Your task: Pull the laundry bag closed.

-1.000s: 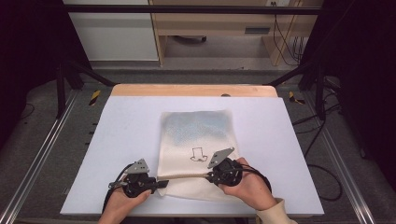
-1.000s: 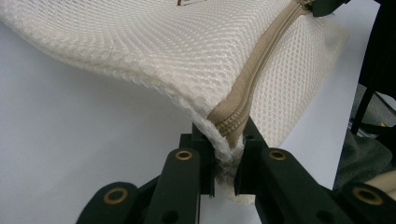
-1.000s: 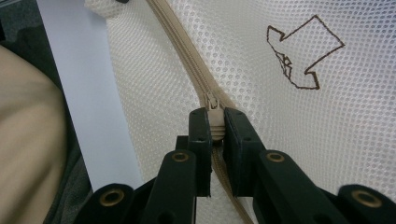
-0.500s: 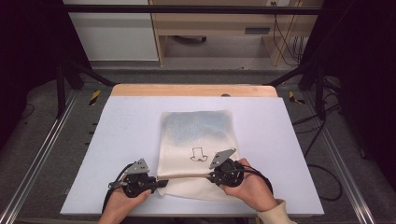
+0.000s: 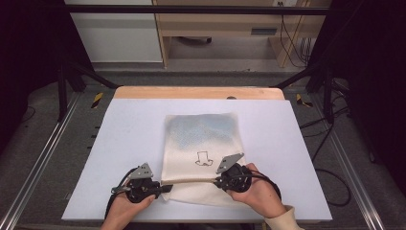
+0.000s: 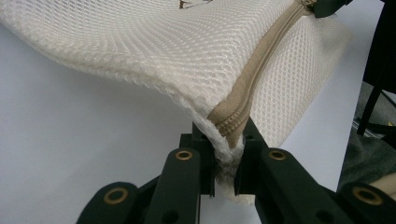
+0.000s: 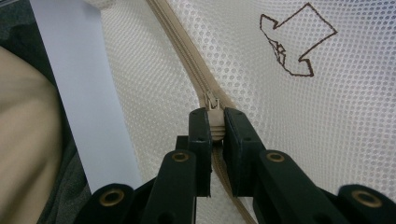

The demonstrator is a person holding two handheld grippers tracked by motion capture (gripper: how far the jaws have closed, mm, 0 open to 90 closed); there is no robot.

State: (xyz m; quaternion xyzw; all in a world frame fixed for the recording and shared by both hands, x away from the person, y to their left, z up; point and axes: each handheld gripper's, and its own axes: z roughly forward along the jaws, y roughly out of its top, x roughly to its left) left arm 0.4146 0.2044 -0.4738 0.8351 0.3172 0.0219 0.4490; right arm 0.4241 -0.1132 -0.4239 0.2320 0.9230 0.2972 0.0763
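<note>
The mesh bag (image 5: 203,143) is cream-white, with a fine net pattern of small holes, and its upper part looks pale blue-grey. A small dark brown outline drawing (image 5: 204,159) is stitched on it. The zipper (image 7: 196,65) is beige. The surface (image 5: 129,129) is white with a light wooden far edge. Both tools, left tool (image 5: 165,188) and right tool (image 5: 218,181), are black with brass-coloured rivets.

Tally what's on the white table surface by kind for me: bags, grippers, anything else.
Mesh bags: 1, the cream zippered mesh bag
Grippers: 2, the left gripper clamped on the bag's corner at the zipper end, and the right gripper clamped on the zipper pull
Other loose items on the surface: 0
Total: 3
</note>
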